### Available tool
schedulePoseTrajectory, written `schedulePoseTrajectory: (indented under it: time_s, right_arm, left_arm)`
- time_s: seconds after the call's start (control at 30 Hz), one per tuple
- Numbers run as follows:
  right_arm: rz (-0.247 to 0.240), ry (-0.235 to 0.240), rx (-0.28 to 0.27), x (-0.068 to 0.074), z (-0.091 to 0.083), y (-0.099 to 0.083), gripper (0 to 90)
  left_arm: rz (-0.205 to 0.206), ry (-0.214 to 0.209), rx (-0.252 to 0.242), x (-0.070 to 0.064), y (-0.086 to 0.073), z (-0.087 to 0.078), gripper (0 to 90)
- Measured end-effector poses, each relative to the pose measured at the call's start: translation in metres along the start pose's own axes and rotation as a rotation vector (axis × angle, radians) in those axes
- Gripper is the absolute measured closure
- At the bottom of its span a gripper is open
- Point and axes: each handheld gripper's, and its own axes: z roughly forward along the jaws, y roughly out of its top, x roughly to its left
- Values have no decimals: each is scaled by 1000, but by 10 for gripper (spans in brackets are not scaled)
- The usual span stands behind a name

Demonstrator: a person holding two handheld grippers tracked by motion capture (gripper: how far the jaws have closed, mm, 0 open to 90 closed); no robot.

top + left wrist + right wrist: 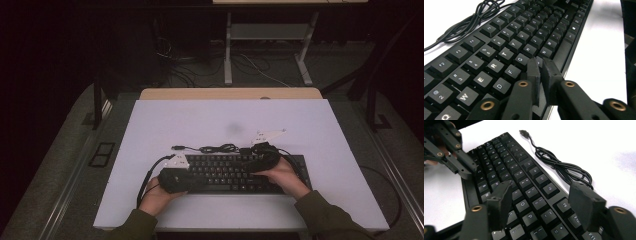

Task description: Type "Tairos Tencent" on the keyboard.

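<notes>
keyboard (pixel 506 50) ends cut off, cable (pixel 466 20) plug out of frame

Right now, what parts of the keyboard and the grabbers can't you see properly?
- Left gripper view: the left gripper fingers cover the keys under them, so whether they press one is unclear.
- Right gripper view: the keyboard runs off the bottom edge.
- High view: key letters are too small and dim; the right gripper fingers blend into the dark keys.

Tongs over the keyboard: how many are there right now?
2. The left tongs sit nearly closed over the keyboard's left half, near the front-row letter keys. The right tongs hang wide open over its right half.
</notes>
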Motion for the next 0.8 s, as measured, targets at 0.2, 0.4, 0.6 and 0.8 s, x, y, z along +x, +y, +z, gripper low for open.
schedulePoseTrajectory:
  time_s: [0.2, 0.4, 0.6, 0.8]
  right_arm:
    - [-3, 13, 3, 2, -3, -2, 478]
    - [-1, 17, 1, 4, -9, -5, 582]
    - [-10, 24, -6, 6, -19, -9, 734]
    - [-28, 39, 6, 10, -25, -14, 869]
  left_arm:
    - [-13, 22, -15, 1, 2, 0, 696]
    - [-34, 46, -26, 3, 5, 1, 581]
    - [-40, 66, -25, 5, 7, 4, 467]
    - [-46, 79, -32, 6, 10, 6, 381]
